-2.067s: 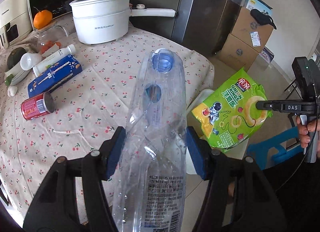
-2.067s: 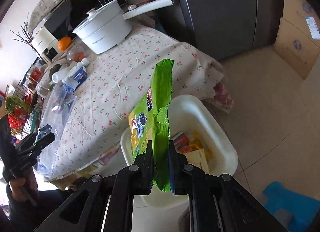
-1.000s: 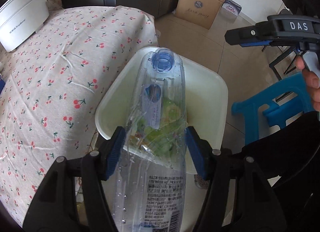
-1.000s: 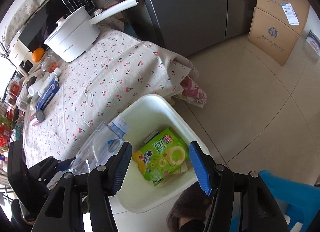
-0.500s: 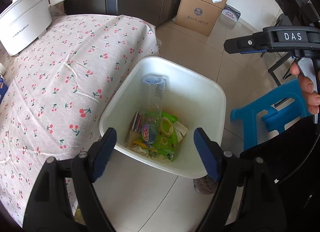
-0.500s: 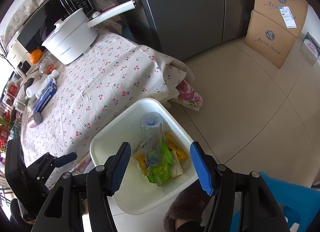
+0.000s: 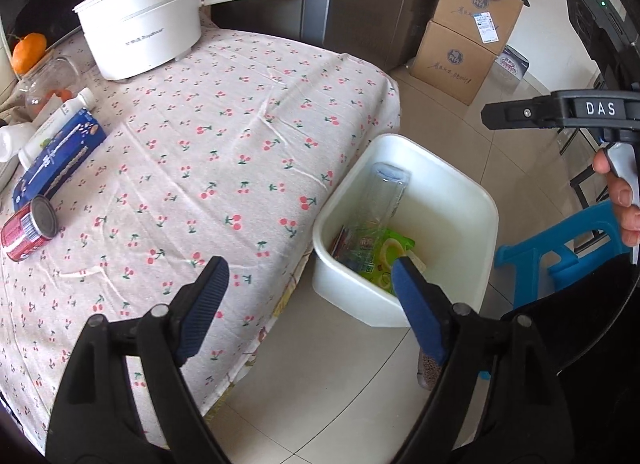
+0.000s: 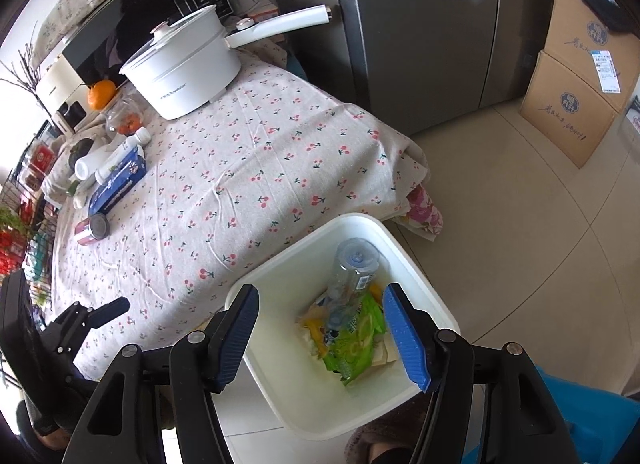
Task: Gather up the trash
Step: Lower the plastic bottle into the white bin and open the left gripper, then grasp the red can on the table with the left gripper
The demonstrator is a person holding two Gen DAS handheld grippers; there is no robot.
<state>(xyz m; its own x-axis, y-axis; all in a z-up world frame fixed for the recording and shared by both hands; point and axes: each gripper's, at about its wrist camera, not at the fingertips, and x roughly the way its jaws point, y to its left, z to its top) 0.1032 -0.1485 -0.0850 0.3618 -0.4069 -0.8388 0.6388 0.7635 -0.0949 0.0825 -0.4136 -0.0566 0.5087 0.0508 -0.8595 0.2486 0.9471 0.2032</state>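
Observation:
A white bin stands on the floor beside the table. A clear plastic bottle and a green snack bag lie inside it. My left gripper is open and empty, above the table's edge near the bin; it also shows in the right wrist view. My right gripper is open and empty above the bin; it also shows in the left wrist view. A red can lies on the tablecloth.
On the table stand a white pot, a blue box, a white bottle, a jar and an orange. Cardboard boxes and a blue stool stand on the floor.
My right gripper let the snack bag go into the bin. My left gripper opened and dropped the bottle into it, then swung left towards the table.

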